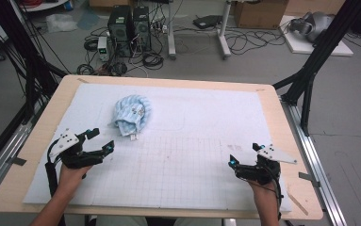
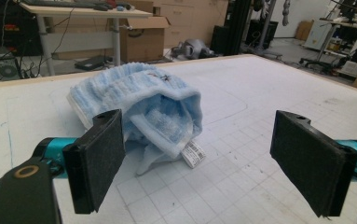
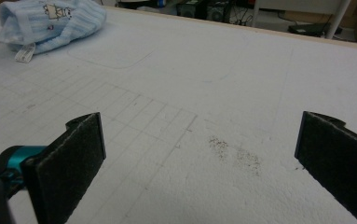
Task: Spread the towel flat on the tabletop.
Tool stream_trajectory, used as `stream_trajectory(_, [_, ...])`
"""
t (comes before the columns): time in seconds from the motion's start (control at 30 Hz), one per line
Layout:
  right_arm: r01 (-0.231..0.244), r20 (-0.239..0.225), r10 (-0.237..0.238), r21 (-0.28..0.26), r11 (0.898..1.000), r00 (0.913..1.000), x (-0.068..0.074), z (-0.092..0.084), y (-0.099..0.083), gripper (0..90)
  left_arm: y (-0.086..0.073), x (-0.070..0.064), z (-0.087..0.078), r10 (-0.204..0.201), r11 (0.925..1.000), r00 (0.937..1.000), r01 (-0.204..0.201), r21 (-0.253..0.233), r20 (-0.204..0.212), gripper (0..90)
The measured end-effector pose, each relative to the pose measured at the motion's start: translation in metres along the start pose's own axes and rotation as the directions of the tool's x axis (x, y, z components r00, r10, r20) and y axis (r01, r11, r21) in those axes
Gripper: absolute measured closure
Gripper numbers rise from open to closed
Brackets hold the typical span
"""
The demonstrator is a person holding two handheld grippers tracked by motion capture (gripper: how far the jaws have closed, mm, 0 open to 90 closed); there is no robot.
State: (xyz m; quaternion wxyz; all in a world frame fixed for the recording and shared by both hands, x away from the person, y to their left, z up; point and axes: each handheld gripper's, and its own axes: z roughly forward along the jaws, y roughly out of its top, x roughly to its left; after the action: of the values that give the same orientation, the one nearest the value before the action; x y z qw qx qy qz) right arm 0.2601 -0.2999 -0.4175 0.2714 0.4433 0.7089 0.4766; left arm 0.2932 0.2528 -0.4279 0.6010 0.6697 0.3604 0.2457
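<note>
The left tool hovers low over the white mat that covers the desk, its two jaws spread wide with nothing between them. Just ahead of those jaws lies a crumpled light blue towel, bunched into a rounded heap. In the left gripper view the towel sits beyond the gap between the jaws and a little toward the left jaw, close to it but not touching; its folds open toward the tool, and a small white label sticks out from its near edge onto the mat. The mat under the tool carries a faint drawn grid.

The right tool is held over the mat near the person's edge of the desk, well apart from the towel. Its jaws also stand wide open and empty. In the right gripper view the towel lies far ahead and off to the left of the left jaw, with the label pointing toward the tool. Between the two jaws there is bare mat, with a patch of dark specks just ahead of the gap.

Each tool is carried by one of the person's hands, the forearms coming in from the near side of the desk.
</note>
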Motion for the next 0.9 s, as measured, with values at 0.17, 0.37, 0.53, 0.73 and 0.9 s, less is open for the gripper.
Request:
stream_trajectory(0.17, [-0.002, -0.009, 0.002, 0.0, 1.0, 1.0, 0.0, 0.001, -0.001, 0.7, -0.001, 0.001, 0.003, 0.002, 0.9999, 1.0, -0.002, 0.012, -0.001, 18.1])
stream_trajectory(0.37, [-0.002, -0.028, 0.003, 0.016, 1.0, 0.9996, 0.002, 0.007, -0.003, 0.7, -0.002, 0.004, 0.007, 0.018, 0.9989, 0.9998, -0.018, 0.043, 0.002, 19.5])
stream_trajectory(0.53, [0.021, -0.034, -0.02, 0.031, 0.999, 0.9992, 0.005, 0.011, -0.002, 0.7, 0.0, 0.006, 0.007, 0.024, 0.9979, 0.9997, -0.023, 0.06, -0.01, 21.3])
stream_trajectory(0.73, [0.032, -0.054, -0.029, 0.044, 0.999, 0.9981, 0.015, 0.013, -0.005, 0.7, 0.003, 0.019, 0.01, -0.011, 0.9965, 0.9971, 0.017, 0.082, -0.075, 21.6])
stream_trajectory(0.9, [0.035, -0.069, -0.032, 0.043, 0.998, 0.9971, 0.019, 0.015, -0.003, 0.7, 0.012, 0.03, 0.024, -0.017, 0.9946, 0.9931, 0.028, 0.1, -0.116, 22.4])
